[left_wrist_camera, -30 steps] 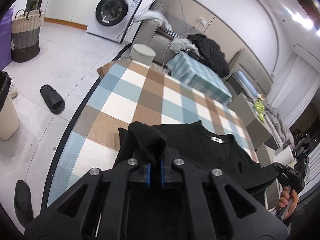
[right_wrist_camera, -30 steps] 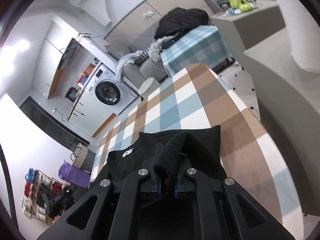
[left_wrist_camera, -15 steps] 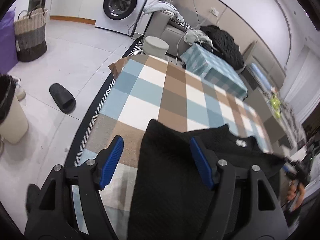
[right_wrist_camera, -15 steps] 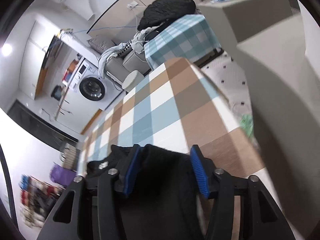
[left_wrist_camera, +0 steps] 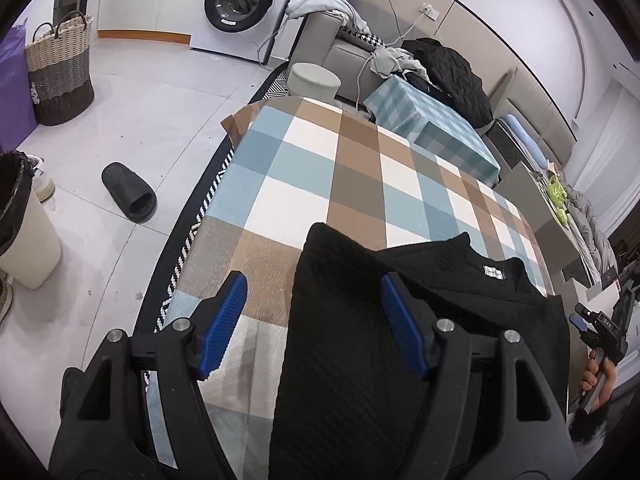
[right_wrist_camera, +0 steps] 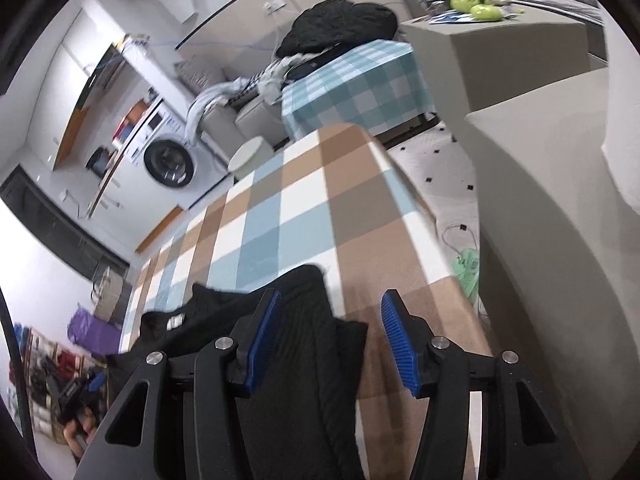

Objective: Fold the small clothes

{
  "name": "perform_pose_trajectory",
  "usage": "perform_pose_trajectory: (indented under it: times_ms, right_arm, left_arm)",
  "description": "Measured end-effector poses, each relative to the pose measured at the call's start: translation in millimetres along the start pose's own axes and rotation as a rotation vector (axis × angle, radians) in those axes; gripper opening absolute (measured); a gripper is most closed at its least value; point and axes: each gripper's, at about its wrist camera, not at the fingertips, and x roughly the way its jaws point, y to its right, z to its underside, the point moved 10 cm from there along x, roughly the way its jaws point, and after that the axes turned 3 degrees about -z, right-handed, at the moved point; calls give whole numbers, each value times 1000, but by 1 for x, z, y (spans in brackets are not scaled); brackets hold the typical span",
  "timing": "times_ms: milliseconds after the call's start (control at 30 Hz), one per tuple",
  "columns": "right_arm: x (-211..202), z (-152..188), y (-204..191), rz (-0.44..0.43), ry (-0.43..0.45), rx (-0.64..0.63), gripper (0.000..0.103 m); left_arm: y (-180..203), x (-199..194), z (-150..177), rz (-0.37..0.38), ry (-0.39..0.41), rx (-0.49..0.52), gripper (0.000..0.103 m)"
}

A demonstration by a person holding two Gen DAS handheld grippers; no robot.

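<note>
Checked cloth in blue, tan and white covers the table [left_wrist_camera: 320, 168] you are working over, and it fills the middle of both wrist views. Nearest you, your left gripper [left_wrist_camera: 312, 320] stands with its blue pads spread wide and nothing pinched; the black knit garment [left_wrist_camera: 360, 340] lies flat on the cloth beneath it, running from 6 o'clock up to the centre, with the right-hand pad over the fabric and the left-hand pad over bare cloth. Your right gripper [right_wrist_camera: 328, 332] is likewise parted and grips nothing; in its view the garment [right_wrist_camera: 288, 360] lies under the left-hand pad, at about 7 o'clock, and the other pad hangs over the tan check. A small white label [left_wrist_camera: 493, 272] sits at the neckline (its print is too small to read). At 3 o'clock in the left view your other hand [left_wrist_camera: 596, 380] shows at the frame's edge.

Further out at 9 o'clock on the pale tiled floor lie a black slipper [left_wrist_camera: 128, 196] and a lined bin [left_wrist_camera: 20, 220]. Beyond, at 10 o'clock, stands a woven basket [left_wrist_camera: 60, 76]. At 12 o'clock is a white washing machine [left_wrist_camera: 248, 4]; its panel stickers cannot be read. A second checked table [left_wrist_camera: 432, 128] at 1 o'clock carries a dark bundle of clothing [left_wrist_camera: 452, 76].
</note>
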Motion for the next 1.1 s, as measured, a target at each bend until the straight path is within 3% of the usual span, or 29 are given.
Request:
perform_pose_trajectory:
  times_ms: [133, 267, 400, 500, 567, 600, 667, 700, 733, 900, 1100]
  right_arm:
    - [10, 9, -12, -6, -43, -61, 55]
    - [20, 14, -20, -9, -70, -98, 55]
    - [28, 11, -24, -16, -78, -105, 55]
    - [38, 9, -26, -3, -83, -121, 55]
    - [46, 7, -28, 1, -86, -135, 55]
    - [50, 6, -29, 8, -84, -150, 53]
    - [54, 5, -30, 32, -72, -188, 33]
    - [55, 6, -30, 51, -73, -223, 17]
    - [54, 7, -31, 61, -68, -247, 11]
    - [21, -8, -44, -29, 57, -272, 8]
    - [-4, -32, -65, -23, 153, -292, 7]
  left_arm:
    - [10, 0, 5, 25, -15, 37, 67]
    - [21, 7, 6, -4, -20, 105, 67]
    - [24, 23, 1, -17, -39, 100, 66]
    - [24, 34, -3, -28, -39, 97, 38]
    - [22, 39, -8, -51, -24, 102, 15]
    - [22, 40, -9, -53, -19, 104, 11]
    - [21, 41, -11, -41, -14, 97, 5]
    - [22, 39, -12, -33, -5, 97, 5]
    - [23, 35, -14, -29, 9, 107, 5]
    - [34, 15, -25, -5, 71, 133, 4]
    - [47, 3, -50, 9, 122, 125, 4]
